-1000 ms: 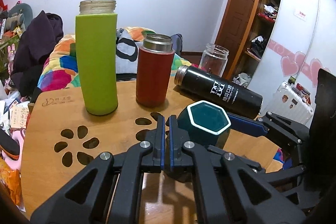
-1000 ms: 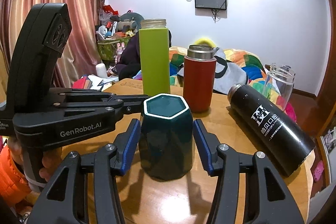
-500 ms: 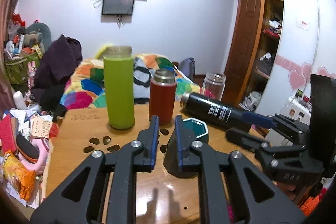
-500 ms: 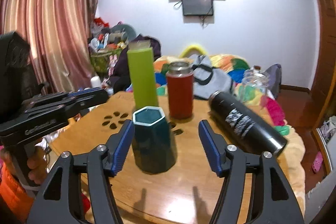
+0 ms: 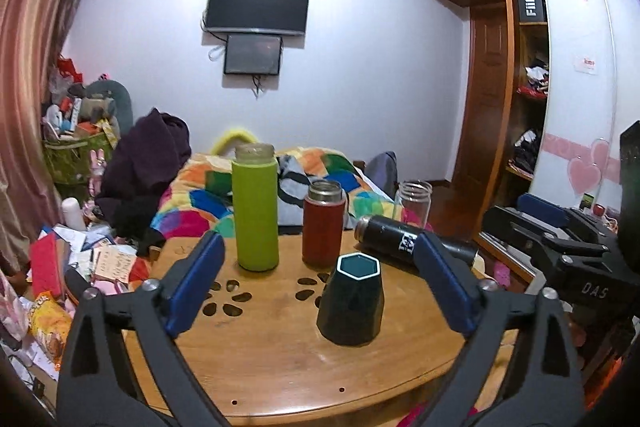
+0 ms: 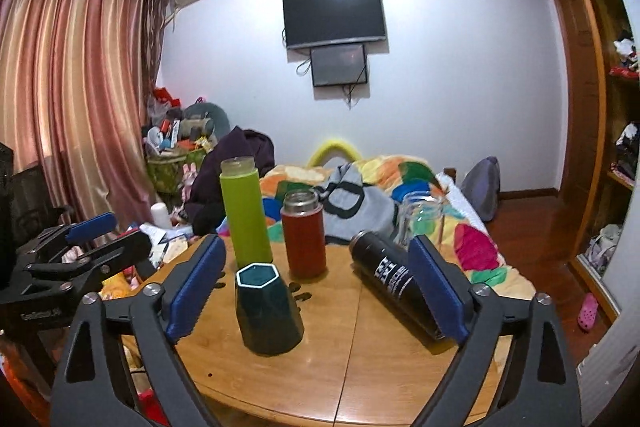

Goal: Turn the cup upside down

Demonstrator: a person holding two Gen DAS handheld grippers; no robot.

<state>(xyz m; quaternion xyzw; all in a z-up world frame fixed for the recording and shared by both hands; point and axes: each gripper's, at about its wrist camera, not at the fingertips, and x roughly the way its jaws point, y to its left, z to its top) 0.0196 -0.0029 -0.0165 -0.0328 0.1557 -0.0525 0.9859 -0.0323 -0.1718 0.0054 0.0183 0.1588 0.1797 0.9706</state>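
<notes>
I have one dark green hexagonal cup [image 5: 351,301] standing on the round wooden bench [image 5: 280,355], between my two hand-held grippers and touching neither. Its narrow white-edged end faces up and looks hollow; whether that is the mouth or a recessed base I cannot tell. It looks like glazed ceramic to me: stiff, fairly heavy, slick and liable to chip, so I would pinch two opposite flat facets at mid-height.

My left hand-held gripper [image 5: 316,281] is spread wide and holds nothing; my right hand-held gripper [image 6: 316,279] likewise.

Behind the cup I count four other vessels: one green bottle [image 5: 256,207], one red flask [image 5: 323,223], one black flask [image 5: 390,241] lying down, one glass jar [image 5: 412,201].
</notes>
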